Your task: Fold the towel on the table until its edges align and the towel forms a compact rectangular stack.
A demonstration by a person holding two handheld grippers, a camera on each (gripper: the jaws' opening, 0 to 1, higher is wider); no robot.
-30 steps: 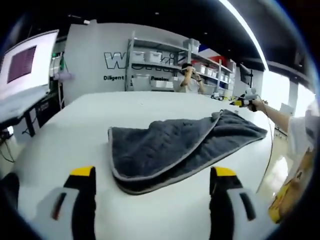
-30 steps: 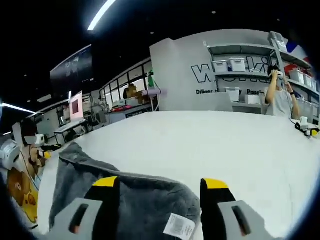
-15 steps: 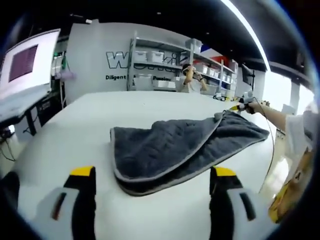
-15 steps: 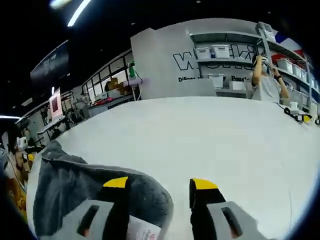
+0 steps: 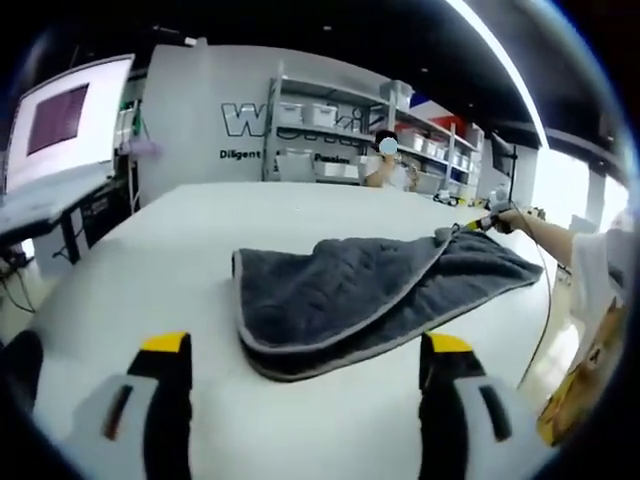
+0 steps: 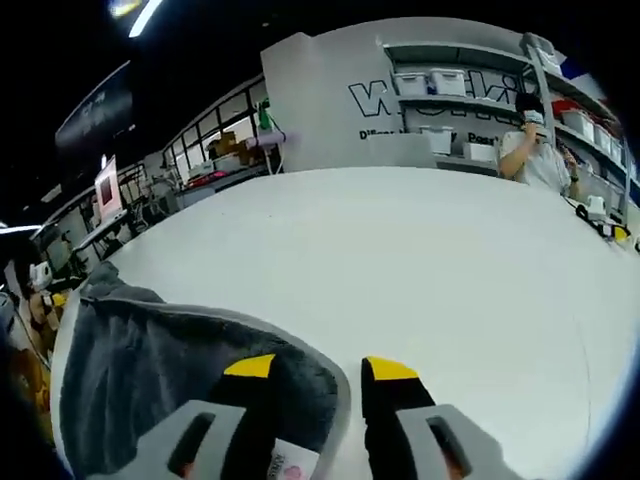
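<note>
Change: right gripper (image 6: 318, 367) jaws have drawn nearer together over the past second, pinching the towel's corner.
Left gripper (image 5: 300, 345): jaws wide apart, holding nothing, hovering short of the towel.
Towel (image 5: 370, 290): grey, half folded on the white table (image 5: 150, 260); white label (image 6: 285, 462) seen in the right gripper view.
Arm: outstretched at the far corner, seen in the left gripper view.
Beyond: shelves (image 5: 320, 130).

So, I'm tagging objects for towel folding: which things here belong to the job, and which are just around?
Job:
towel
table
right tongs
left tongs

Around:
monitor
shelves with bins
person at the shelves
</note>
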